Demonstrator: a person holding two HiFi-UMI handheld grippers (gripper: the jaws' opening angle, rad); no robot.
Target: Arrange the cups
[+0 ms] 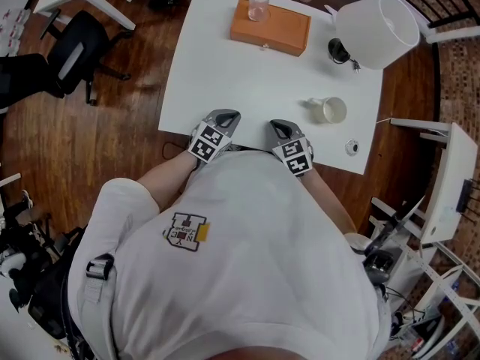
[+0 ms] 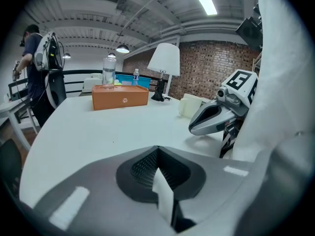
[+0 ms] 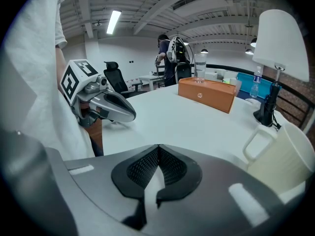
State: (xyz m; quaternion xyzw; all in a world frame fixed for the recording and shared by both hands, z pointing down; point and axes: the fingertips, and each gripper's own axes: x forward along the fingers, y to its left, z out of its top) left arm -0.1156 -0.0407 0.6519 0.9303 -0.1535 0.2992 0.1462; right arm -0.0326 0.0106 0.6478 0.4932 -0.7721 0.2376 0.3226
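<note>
The left tongs (image 1: pixel 223 118) and the right tongs (image 1: pixel 279 129) are both shut tight with nothing in them, side by side at the near edge of the white desk (image 1: pixel 225 73). A white cup (image 1: pixel 331 110) lies on its side near the right tongs. A clear glass (image 1: pixel 259 4) stands on the orange box (image 1: pixel 270 27) at the far side.

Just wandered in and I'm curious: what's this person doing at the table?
A person holds the left tongs and right tongs, both shut and empty, at the near edge of the white table. Nothing is gripped: the white mug sits beyond the right tongs, and a clear glass stands on the orange box.
</note>
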